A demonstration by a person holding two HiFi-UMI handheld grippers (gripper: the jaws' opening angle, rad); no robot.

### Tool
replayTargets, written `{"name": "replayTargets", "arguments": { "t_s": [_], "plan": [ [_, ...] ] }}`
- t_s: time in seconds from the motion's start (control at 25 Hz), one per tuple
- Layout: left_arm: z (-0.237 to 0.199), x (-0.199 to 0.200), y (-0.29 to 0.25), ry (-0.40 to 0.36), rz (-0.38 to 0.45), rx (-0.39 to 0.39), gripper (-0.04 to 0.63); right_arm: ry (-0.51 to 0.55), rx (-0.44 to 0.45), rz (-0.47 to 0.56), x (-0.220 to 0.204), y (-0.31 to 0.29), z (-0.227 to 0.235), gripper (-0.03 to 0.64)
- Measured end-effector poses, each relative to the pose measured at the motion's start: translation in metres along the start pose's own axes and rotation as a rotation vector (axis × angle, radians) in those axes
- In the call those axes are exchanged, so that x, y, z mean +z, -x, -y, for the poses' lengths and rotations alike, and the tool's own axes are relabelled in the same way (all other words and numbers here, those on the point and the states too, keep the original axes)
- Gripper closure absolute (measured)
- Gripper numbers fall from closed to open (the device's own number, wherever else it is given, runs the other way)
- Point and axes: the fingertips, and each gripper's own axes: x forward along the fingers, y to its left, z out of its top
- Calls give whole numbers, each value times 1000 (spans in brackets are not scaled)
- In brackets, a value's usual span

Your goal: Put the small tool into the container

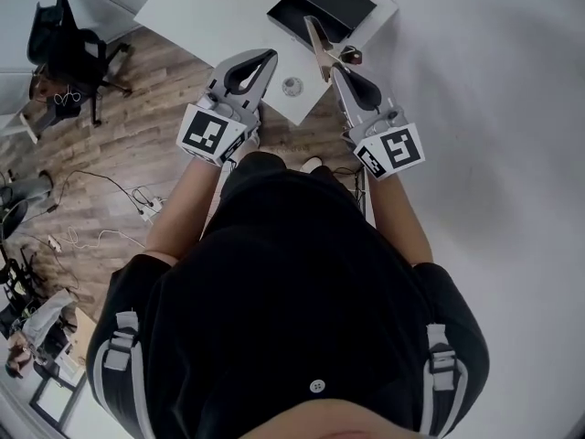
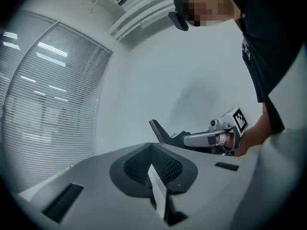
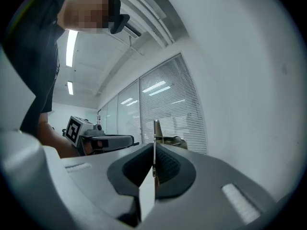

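Observation:
My right gripper [image 1: 336, 69] is shut on the small tool [image 1: 318, 44], a thin flat tan blade that sticks out past the jaws toward the table. The right gripper view shows the blade [image 3: 156, 131] standing up from the shut jaws [image 3: 154, 150]. A black open container [image 1: 324, 7] lies on the white table [image 1: 210, 16], just beyond the tool's tip. My left gripper [image 1: 263, 60] hangs shut and empty over the table's near edge, left of the right one. In its own view, its jaws [image 2: 152, 147] are pressed together.
A small round metal object [image 1: 292, 86] sits on the table between the two grippers. A black office chair [image 1: 69, 53] stands at the left on the wooden floor [image 1: 101, 163], where cables and a power strip [image 1: 151, 207] lie. A white wall runs along the right.

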Motion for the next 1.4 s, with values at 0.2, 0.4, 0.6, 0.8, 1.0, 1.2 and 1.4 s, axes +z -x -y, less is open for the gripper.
{"name": "replayTargets", "arguments": {
  "t_s": [0.2,0.4,0.6,0.8,1.0,1.2,1.4],
  "plan": [
    [-50,-1,-33,2,-1,-83,588,4,-73,-17,-5,-47,25,604],
    [-94,-1,-52,7,-13,-167,588,-2,-158,-31,-6,-87,38,604],
    [-123,-9,-65,23,-27,-256,588,0,-240,-55,-10,-113,43,604],
    [-134,-15,-76,36,-27,-347,588,-3,-327,-88,-21,-124,53,604],
    [-141,-20,-78,31,-15,-395,588,-27,-398,-119,-33,-127,62,604],
    [-147,-37,-86,57,-23,-427,588,-14,-449,-144,-41,-125,71,604],
    [-144,-56,-100,74,-46,-458,588,-57,-462,-180,-59,-124,90,604]
  ]
}}
